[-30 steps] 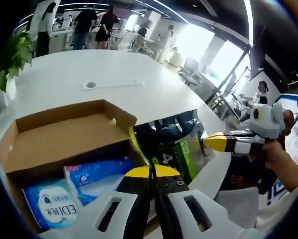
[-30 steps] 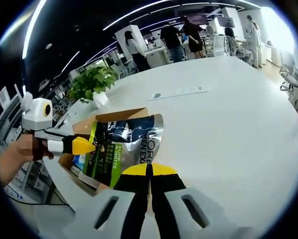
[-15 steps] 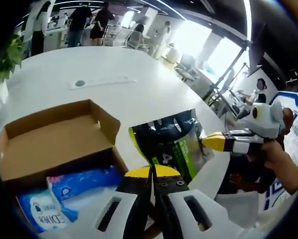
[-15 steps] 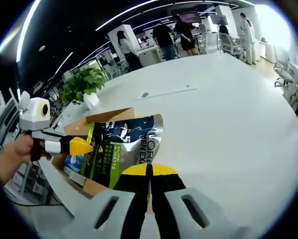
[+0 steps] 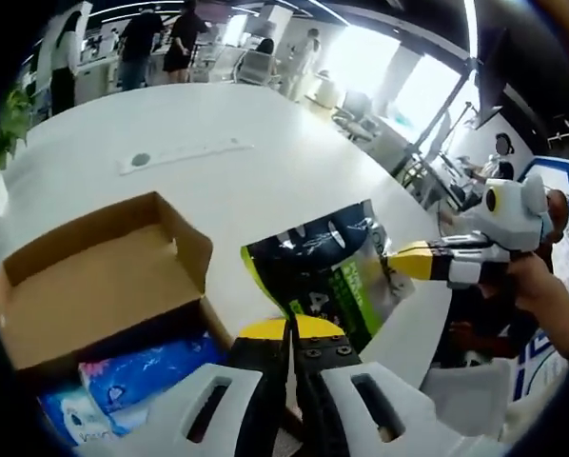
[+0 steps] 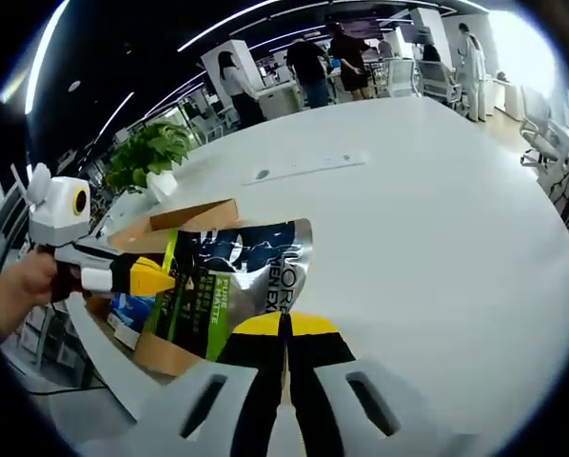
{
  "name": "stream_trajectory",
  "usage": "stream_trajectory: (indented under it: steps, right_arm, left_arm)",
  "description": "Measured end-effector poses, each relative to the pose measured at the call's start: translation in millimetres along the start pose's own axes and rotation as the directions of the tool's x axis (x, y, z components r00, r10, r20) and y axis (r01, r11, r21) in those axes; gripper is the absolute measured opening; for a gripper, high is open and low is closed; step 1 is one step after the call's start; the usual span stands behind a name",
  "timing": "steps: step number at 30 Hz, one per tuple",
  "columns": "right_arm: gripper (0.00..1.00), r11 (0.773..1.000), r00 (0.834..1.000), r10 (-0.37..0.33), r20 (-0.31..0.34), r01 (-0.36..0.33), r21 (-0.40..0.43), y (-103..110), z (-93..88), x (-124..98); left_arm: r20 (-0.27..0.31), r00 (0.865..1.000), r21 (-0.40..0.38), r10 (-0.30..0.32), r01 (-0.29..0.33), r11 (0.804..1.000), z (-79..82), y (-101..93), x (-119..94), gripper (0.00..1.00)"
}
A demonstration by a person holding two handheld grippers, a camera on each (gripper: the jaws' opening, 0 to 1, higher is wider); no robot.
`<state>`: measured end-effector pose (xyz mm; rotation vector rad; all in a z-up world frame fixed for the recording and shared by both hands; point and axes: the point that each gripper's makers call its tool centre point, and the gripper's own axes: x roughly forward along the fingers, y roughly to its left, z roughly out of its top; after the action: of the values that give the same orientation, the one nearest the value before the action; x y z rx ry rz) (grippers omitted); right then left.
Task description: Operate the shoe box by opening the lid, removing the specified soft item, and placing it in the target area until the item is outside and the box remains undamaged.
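Both grippers' jaws clamped on silver-green pouch (image 6: 232,286), "MEN EX" partly legible.

Open shoe box (image 5: 104,276) sits on the tabletop (image 5: 265,162) at about 9 o'clock, tissue packs (image 5: 123,367) inside its near end. Pouch (image 5: 323,271) is just right of it, left tool (image 5: 291,328) at its 6 o'clock edge, right tool (image 5: 403,262) at its 3 o'clock.

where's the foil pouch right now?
The foil pouch is held up between both grippers, left gripper and right gripper each shut on an edge, above the white table just beside the open cardboard box.
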<state>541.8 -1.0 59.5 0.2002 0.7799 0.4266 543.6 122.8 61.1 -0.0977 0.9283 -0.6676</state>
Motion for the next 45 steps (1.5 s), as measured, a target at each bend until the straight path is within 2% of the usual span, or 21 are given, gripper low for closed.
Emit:
stream_trajectory:
  steps: [6, 12, 17, 23, 28, 32, 38, 39, 42, 44, 45]
  right_arm:
    - [0.00, 1.000, 1.000, -0.005, -0.015, 0.005, -0.007, -4.0, 1.7, 8.6]
    - [0.00, 1.000, 0.999, -0.008, -0.032, 0.007, -0.012, -6.4, 1.4, 16.7]
    - [0.00, 1.000, 0.999, -0.015, -0.040, 0.014, -0.015, -11.3, 2.5, 22.4]
    - [0.00, 0.999, 0.998, -0.027, -0.050, 0.026, -0.019, -18.2, 1.7, 28.1]
    - [0.00, 0.999, 0.998, -0.032, -0.059, 0.031, -0.021, -22.4, -1.3, 32.7]
    - [0.00, 0.999, 0.997, -0.035, -0.068, 0.034, -0.025, -26.9, -4.3, 38.8]
    - [0.00, 1.000, 0.998, -0.025, -0.060, 0.024, -0.019, -28.7, -4.8, 46.4]
    - [0.00, 1.000, 0.998, -0.023, -0.058, 0.022, -0.017, -28.9, -4.6, 46.8]
    - [0.00, 1.000, 0.997, -0.020, -0.069, 0.019, -0.011, -31.9, -7.1, 52.3]
    - [0.00, 1.000, 0.997, -0.019, -0.069, 0.017, -0.025, -33.8, -8.3, 56.0]
    - [0.00, 0.999, 0.997, -0.021, -0.073, 0.019, -0.036, -35.2, -9.2, 57.4]
  left_arm:
    - [-0.043, 0.999, 0.066, 0.032, -0.029, 0.997, -3.1, 4.6, 9.2, 0.00]
    - [-0.101, 0.992, 0.147, 0.071, -0.056, 0.988, -7.2, 9.2, 18.1, 0.00]
    - [-0.124, 0.988, 0.193, 0.094, -0.069, 0.979, -5.8, 12.4, 25.9, 0.00]
    - [-0.163, 0.976, 0.307, 0.144, -0.089, 0.948, -6.6, 13.0, 36.9, 0.00]
    - [-0.207, 0.961, 0.400, 0.186, -0.090, 0.912, -8.4, 15.0, 45.4, 0.00]
    - [-0.240, 0.949, 0.428, 0.202, -0.084, 0.900, -9.8, 18.1, 53.8, 0.00]
    - [-0.277, 0.929, 0.506, 0.245, -0.076, 0.859, -14.7, 24.8, 62.9, 0.00]
    - [-0.285, 0.927, 0.510, 0.246, -0.071, 0.857, -16.5, 25.0, 64.1, 0.00]
    - [-0.295, 0.922, 0.518, 0.250, -0.065, 0.853, -19.1, 26.7, 67.9, 0.00]
    - [-0.289, 0.919, 0.550, 0.267, -0.069, 0.832, -16.9, 27.9, 68.9, 0.00]
    - [-0.293, 0.919, 0.548, 0.265, -0.066, 0.834, -17.2, 27.4, 69.6, 0.00]
